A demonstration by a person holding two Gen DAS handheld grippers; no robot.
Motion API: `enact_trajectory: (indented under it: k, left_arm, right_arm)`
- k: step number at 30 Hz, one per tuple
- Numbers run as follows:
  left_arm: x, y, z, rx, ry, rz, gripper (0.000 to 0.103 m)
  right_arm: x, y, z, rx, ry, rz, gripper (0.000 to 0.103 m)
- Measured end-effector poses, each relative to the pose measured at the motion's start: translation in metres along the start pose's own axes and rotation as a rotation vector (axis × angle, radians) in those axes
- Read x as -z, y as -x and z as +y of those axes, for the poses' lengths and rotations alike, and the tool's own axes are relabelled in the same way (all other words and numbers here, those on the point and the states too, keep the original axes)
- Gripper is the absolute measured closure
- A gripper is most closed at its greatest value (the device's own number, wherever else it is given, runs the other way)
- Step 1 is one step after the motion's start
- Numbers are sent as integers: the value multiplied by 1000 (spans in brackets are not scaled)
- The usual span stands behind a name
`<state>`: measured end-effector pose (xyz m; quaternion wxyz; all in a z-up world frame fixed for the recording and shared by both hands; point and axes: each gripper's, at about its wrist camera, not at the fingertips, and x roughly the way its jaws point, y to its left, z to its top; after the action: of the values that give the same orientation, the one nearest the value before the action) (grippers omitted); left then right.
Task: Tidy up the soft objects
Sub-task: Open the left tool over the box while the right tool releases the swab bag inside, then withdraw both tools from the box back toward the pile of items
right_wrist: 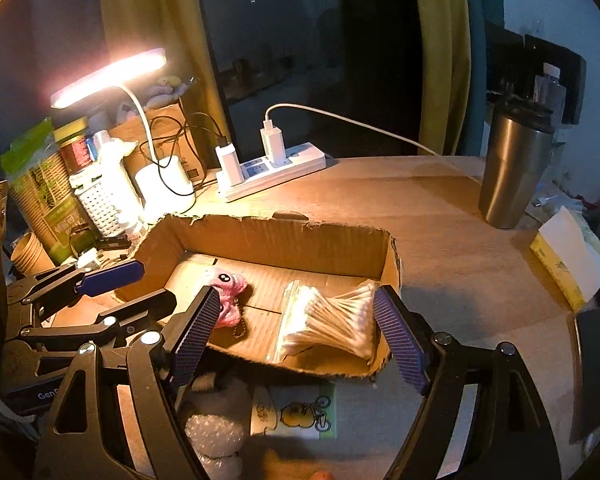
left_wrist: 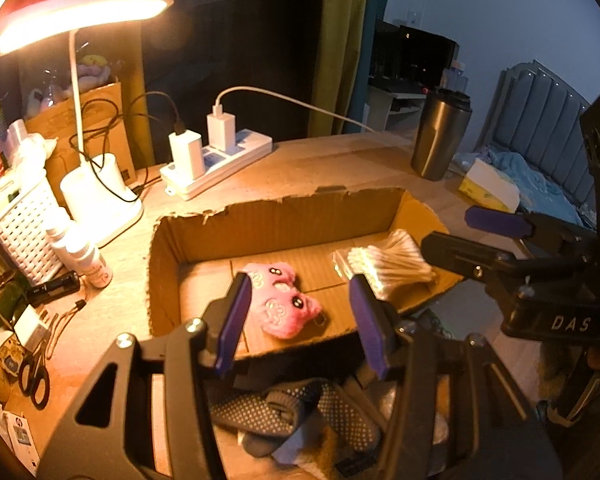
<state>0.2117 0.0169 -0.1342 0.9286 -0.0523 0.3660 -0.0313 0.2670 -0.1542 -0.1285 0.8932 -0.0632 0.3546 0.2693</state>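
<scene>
A shallow cardboard box (left_wrist: 268, 216) (right_wrist: 284, 240) lies on the desk. Inside it are a pink plush toy (left_wrist: 284, 300) (right_wrist: 230, 284) and a clear bag of cotton swabs (left_wrist: 384, 264) (right_wrist: 328, 320). My left gripper (left_wrist: 300, 320) (right_wrist: 136, 288) hovers open over the box's near edge, the plush beyond its purple pads and not touched. My right gripper (right_wrist: 300, 336) (left_wrist: 476, 236) stands wide open in front of the swab bag, pads clear of it. Grey dotted fabric pieces (left_wrist: 300, 412) lie under the left gripper, outside the box.
A lit desk lamp (left_wrist: 100, 196) (right_wrist: 164, 188), a power strip (left_wrist: 220, 164) (right_wrist: 272, 168) with chargers and a white basket (left_wrist: 24, 232) stand behind the box. A steel tumbler (right_wrist: 512, 172) and a tissue pack (right_wrist: 568, 268) sit to the right. Scissors (left_wrist: 34, 376) lie at left, bubble wrap (right_wrist: 216, 432) near the front.
</scene>
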Motion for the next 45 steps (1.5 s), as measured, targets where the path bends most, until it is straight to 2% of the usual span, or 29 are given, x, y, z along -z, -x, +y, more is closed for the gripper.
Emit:
enact_trajectory:
  k: [7,8,9,10,14,27,40,45]
  left_arm:
    - [8,18,0,-14,0,-29,48]
    - [10,21,0,-16,1,-33,42]
    - [12,23,0,-17,3,-37,25]
    - [14,26,1,-17,7,-43,21]
    - [23,39,4,-17,18,-67,21]
    - [66,63,14,-26,48,-63,21]
    - [103,61,14,-29,73,-30,21]
    - [115,47,9,-35,72,17,21]
  right_arm:
    - [7,16,9,7,8,-18,21]
    - [9,19,10,8,9,-20,21]
    - [10,21,12,9,11,-22,21]
    - [12,23,13,10,12,-24,21]
    - [20,32,18,15,18,-27,21]
    - [57,43,42,16,31,-7,21]
    - [97,31,50,9,41,59,21]
    - [117,13,45,-16,26,119,34]
